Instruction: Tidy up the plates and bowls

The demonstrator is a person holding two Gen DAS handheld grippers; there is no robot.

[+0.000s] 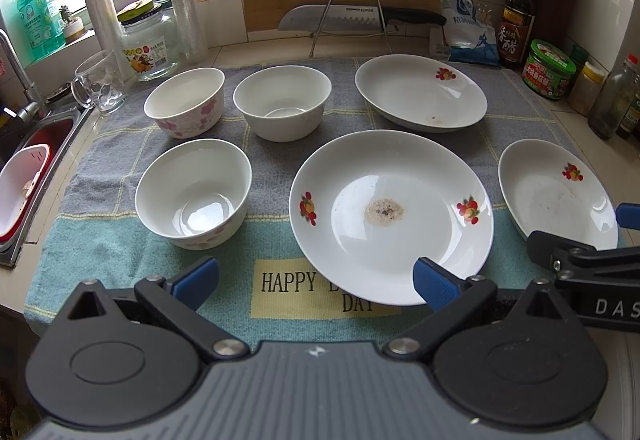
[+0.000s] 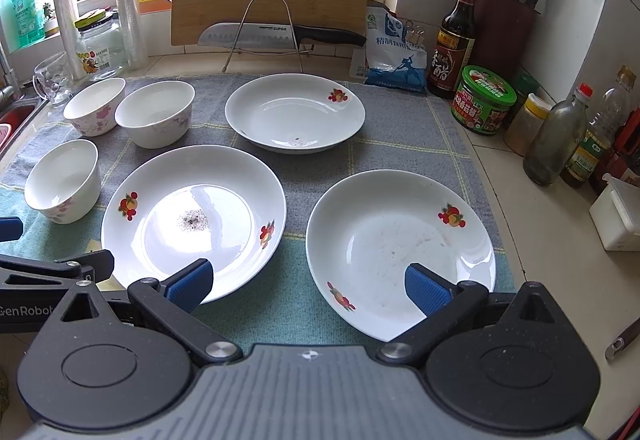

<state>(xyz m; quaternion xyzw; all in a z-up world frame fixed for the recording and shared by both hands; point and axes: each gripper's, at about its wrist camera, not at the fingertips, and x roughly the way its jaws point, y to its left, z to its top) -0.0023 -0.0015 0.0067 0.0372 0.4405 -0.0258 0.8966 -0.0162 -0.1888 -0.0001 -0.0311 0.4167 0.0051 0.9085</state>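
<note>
Both tools are held released, nothing grasped: left tool, right tool. Near plates lie flat on the mat; bowls left; far plate unstacked, likely awaiting pickup.

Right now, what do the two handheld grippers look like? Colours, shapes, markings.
Both match. The left gripper and right gripper have black linkage arms with silver pivot pins, round black housings, a ribbed grey body with a small white mark, and blue ribbed fingertips. White lettering on the sides: "GenRobot" on the left one, "DAS" on the right. No cables, hands or sleeves visible.
</note>
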